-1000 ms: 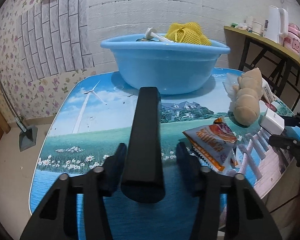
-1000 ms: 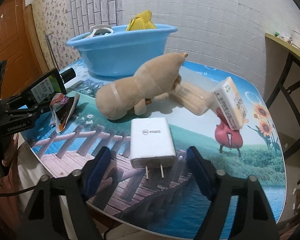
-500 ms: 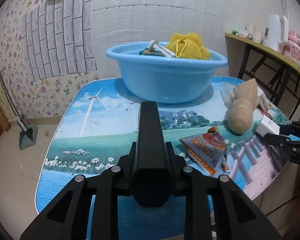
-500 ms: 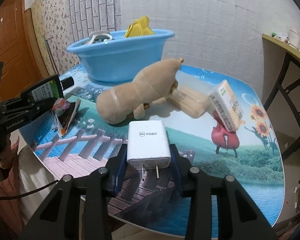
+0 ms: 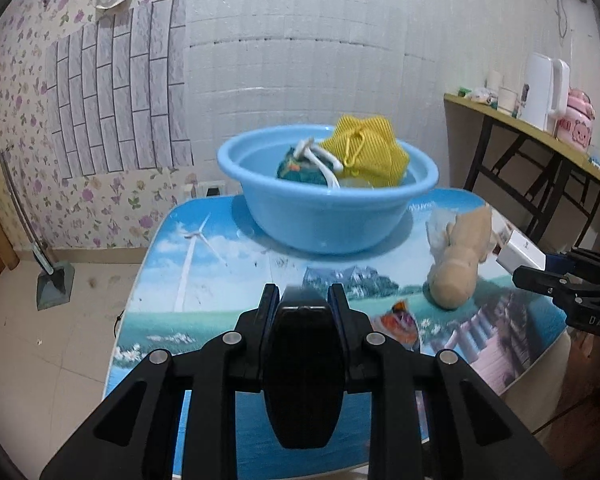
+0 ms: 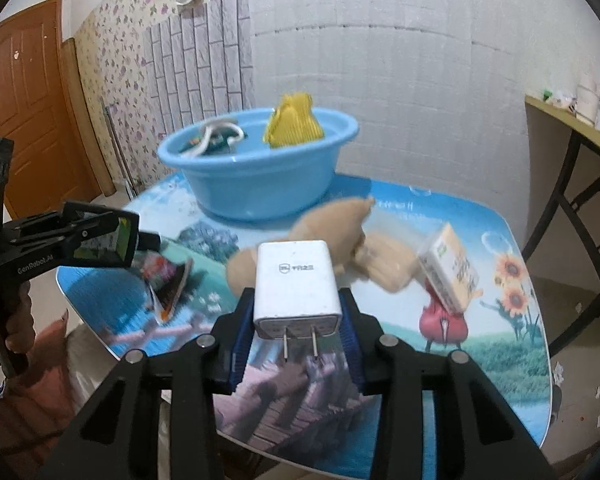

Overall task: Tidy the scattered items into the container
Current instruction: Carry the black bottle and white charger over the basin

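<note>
My left gripper (image 5: 303,300) is shut on a long black bar-shaped object (image 5: 304,368) and holds it above the table's near edge; it also shows in the right wrist view (image 6: 100,236). My right gripper (image 6: 296,320) is shut on a white plug charger (image 6: 296,284), lifted off the table; the charger also shows in the left wrist view (image 5: 520,250). The blue basin (image 5: 324,216) stands at the far side with a yellow mesh bag (image 5: 370,152), a teal item and a white item inside. A tan plush toy (image 5: 460,260), a snack packet (image 5: 398,322) and a yellow-white box (image 6: 450,270) lie on the table.
The table (image 5: 188,280) has a printed landscape top with rounded edges. A shelf (image 5: 540,128) with a white kettle and pink pot stands at the right. A dustpan (image 5: 54,284) leans at the left wall. A wooden door (image 6: 24,108) is at the far left.
Both grippers have shut, the left on the black bar and the right on the charger. Both have lifted their objects off the table and risen.
</note>
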